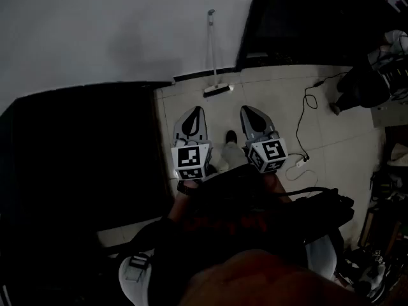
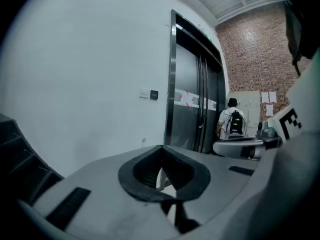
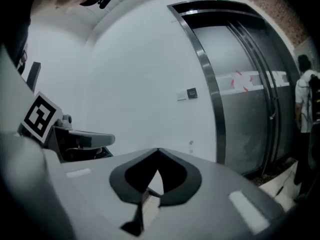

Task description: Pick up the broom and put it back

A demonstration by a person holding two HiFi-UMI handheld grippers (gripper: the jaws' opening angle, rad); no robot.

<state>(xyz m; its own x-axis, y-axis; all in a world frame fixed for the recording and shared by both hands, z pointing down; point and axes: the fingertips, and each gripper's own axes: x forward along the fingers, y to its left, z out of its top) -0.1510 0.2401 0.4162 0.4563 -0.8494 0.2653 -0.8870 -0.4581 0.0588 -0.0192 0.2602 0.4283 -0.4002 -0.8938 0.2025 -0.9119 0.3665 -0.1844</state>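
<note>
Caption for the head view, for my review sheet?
Left claw and right claw, shut and empty, side by side above the tiled floor, facing the broom against the white wall.

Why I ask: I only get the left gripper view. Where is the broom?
Observer: The broom leans against the white wall, head on the floor, ahead of the left gripper and slightly to its right.
Operator: Is the other gripper holding anything?
Observer: No, the right gripper is shut and empty.
Operator: Anything lying nearby?
Observer: A cable trails on the floor to the right of the right gripper.
</note>
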